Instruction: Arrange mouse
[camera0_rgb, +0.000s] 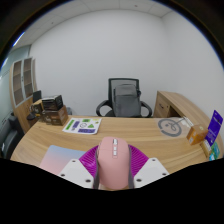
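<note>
The hand-held gripper (111, 170) is clenched on a pink mouse (112, 166) above the wooden desk (60, 145).

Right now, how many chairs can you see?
1: a black office chair beyond the wooden desk, against the white wall. Others could be hidden behind the desk.

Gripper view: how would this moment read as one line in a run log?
gripper: shut on pink mouse | mouse: held above wooden desk | ahead: office chair
</note>
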